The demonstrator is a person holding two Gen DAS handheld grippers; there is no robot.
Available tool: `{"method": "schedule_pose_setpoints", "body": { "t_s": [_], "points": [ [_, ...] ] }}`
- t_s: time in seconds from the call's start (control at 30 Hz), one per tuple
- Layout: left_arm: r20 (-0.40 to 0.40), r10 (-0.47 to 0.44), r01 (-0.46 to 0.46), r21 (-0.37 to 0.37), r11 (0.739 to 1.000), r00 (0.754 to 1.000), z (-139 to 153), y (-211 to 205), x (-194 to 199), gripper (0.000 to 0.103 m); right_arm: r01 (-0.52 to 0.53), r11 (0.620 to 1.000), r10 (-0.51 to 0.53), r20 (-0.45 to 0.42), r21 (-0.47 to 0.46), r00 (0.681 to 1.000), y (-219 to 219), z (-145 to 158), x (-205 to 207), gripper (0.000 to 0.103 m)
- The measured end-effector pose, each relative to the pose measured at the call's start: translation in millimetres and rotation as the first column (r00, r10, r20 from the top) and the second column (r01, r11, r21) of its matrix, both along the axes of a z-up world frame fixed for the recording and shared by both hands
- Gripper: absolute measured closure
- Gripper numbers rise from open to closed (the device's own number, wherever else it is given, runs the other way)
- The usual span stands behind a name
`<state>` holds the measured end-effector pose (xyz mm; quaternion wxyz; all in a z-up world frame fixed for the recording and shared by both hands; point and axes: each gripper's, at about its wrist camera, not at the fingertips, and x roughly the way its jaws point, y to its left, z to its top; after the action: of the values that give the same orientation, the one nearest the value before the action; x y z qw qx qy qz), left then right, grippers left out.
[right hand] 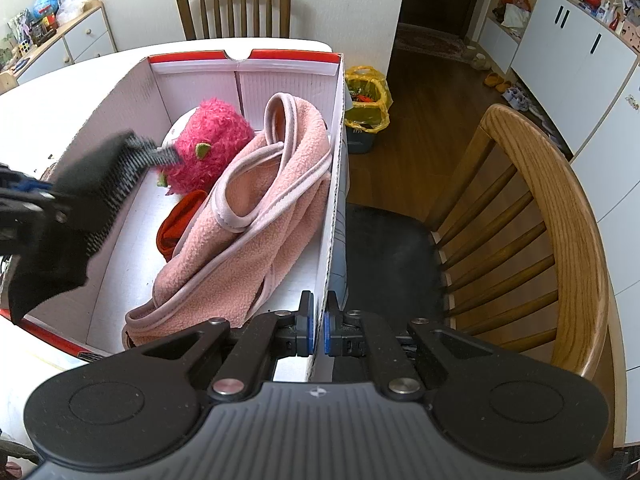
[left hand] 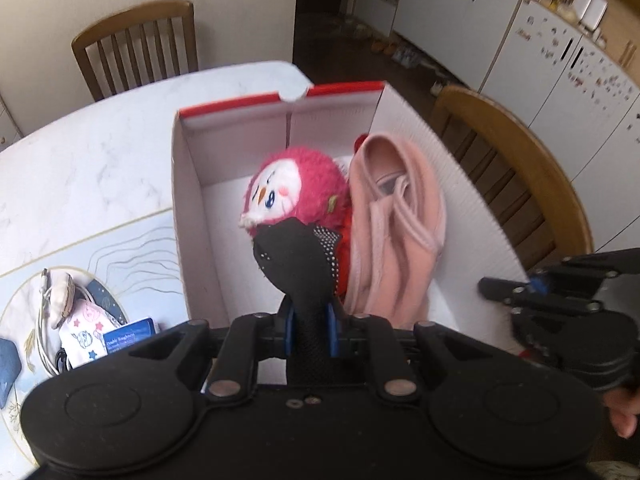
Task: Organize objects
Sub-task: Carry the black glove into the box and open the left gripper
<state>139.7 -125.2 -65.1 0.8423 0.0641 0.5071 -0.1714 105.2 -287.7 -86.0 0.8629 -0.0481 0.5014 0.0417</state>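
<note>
Left gripper point(left hand: 311, 330) closed on a black sock point(left hand: 298, 256) with white grip dots; fabric pinched between the blue pads, toe end standing up over the open white box point(left hand: 192, 216).

Right gripper point(right hand: 319, 328) clamped on the near end of the box's right wall, one pad inside, one outside.

In the box: pink plush toy point(left hand: 296, 192) toward the far end, face turned left; pink fleece garment point(right hand: 256, 216) bunched along the right wall; something red point(right hand: 180, 220) between them, partly hidden.

Box on a white marbled table point(left hand: 100, 152), red rim at far end. On the mat left of the box: patterned pouch point(left hand: 86, 330), white cable point(left hand: 42, 320), blue card point(left hand: 130, 336).

Wooden chairs at far and right sides.
</note>
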Motion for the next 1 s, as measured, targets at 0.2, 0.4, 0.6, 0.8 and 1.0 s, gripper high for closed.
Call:
{"method": "schedule_pose_setpoints", "body": {
  "t_s": [0.2, 0.4, 0.6, 0.8, 1.0],
  "points": [
    [-0.046, 0.004, -0.003, 0.039, 0.999, 0.999, -18.6, -6.2, 9.7, 0.089, 0.000, 1.000, 0.000, -0.001, 0.003, 1.000, 0.7, -0.8, 0.9, 0.099],
    [-0.076, -0.016, 0.022, 0.075, 0.997, 0.997, -33.8, -13.1, 16.1, 0.088, 0.001, 1.000, -0.001, -0.002, 0.004, 1.000, 1.2, -1.8, 1.4, 0.099],
    [-0.107, -0.030, 0.041, 0.103, 0.994, 0.994, -46.0, -14.8, 20.5, 0.085, 0.003, 1.000, -0.003, -0.003, 0.008, 1.000, 0.9, -2.9, 2.0, 0.099],
    [-0.117, -0.045, 0.057, 0.102, 0.993, 0.992, -50.7, -13.5, 22.4, 0.083, 0.004, 1.000, -0.003, -0.003, 0.009, 1.000, 0.9, -3.2, 2.1, 0.099],
    [-0.123, -0.038, 0.044, 0.054, 0.998, 0.992, -44.7, -4.6, 21.3, 0.078, 0.005, 1.000, -0.005, -0.003, 0.012, 1.000, -0.7, -3.6, 1.3, 0.099]
  ]
}}
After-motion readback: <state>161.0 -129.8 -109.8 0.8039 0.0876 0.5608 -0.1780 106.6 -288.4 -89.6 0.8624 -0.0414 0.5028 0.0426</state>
